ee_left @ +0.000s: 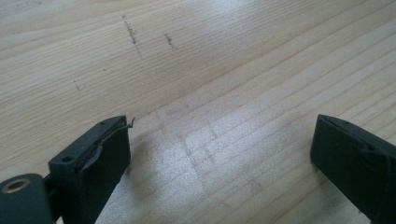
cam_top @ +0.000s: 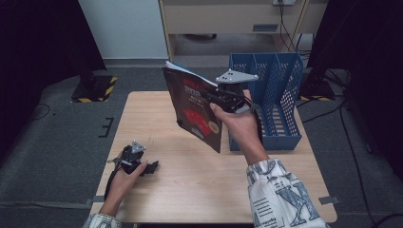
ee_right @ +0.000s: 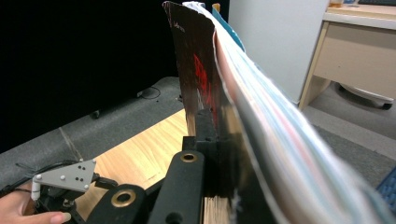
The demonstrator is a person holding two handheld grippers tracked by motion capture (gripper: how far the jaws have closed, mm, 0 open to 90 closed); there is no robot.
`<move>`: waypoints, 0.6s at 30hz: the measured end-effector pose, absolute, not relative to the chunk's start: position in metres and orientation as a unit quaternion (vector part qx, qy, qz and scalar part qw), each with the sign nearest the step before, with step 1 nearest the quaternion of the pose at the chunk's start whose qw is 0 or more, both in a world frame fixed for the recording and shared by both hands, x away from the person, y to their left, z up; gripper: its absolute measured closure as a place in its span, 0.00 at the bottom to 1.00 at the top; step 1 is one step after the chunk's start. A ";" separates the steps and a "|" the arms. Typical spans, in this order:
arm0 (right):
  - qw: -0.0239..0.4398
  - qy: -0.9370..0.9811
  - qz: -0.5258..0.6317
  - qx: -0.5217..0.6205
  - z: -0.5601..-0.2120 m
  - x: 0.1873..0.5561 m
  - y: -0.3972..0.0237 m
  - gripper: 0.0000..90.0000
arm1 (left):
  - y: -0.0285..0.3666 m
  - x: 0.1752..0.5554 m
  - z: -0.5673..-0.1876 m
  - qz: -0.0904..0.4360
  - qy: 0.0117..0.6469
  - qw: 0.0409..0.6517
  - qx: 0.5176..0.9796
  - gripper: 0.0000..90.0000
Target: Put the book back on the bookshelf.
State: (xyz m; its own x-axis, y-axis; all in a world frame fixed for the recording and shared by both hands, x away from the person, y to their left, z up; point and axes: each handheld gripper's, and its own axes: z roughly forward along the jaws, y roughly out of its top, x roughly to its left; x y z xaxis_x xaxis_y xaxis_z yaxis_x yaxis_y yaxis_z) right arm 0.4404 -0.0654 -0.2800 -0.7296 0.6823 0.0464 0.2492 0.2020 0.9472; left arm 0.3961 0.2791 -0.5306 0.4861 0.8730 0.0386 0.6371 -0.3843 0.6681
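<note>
A dark-covered book with red print (cam_top: 195,107) hangs upright in the air over the middle of the wooden table (cam_top: 157,123). My right gripper (cam_top: 216,97) is shut on its edge; in the right gripper view one black jaw presses the book's cover (ee_right: 198,74) and the pages (ee_right: 261,116) fan out to the right. My left gripper (cam_top: 153,167) rests low on the table near the front left. In the left gripper view the left gripper (ee_left: 219,158) has its jaws wide apart with only bare wood between them.
A blue mesh file rack (cam_top: 268,99) with upright dividers stands at the table's right side, just behind my right hand. A desk and a white panel stand beyond the table; dark floor surrounds it.
</note>
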 end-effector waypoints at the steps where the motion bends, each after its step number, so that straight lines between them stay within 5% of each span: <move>1: 0.197 0.749 0.550 0.314 -0.278 0.439 -0.066 0.97 | 0.279 0.396 -0.531 0.197 0.469 0.302 0.807 0.04; 18: 0.208 0.730 0.558 0.335 -0.252 0.435 -0.092 0.97 | 0.284 0.397 -0.537 0.192 0.472 0.324 0.797 0.00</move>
State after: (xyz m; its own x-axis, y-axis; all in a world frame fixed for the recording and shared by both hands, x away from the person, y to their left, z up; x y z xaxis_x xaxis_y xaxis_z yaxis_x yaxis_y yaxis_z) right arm 0.4349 -0.0916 -0.2518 -0.6887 0.7216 0.0707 0.2576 0.1523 0.9542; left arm 0.3971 0.2839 -0.5371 0.4808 0.8768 -0.0004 0.6281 -0.3440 0.6980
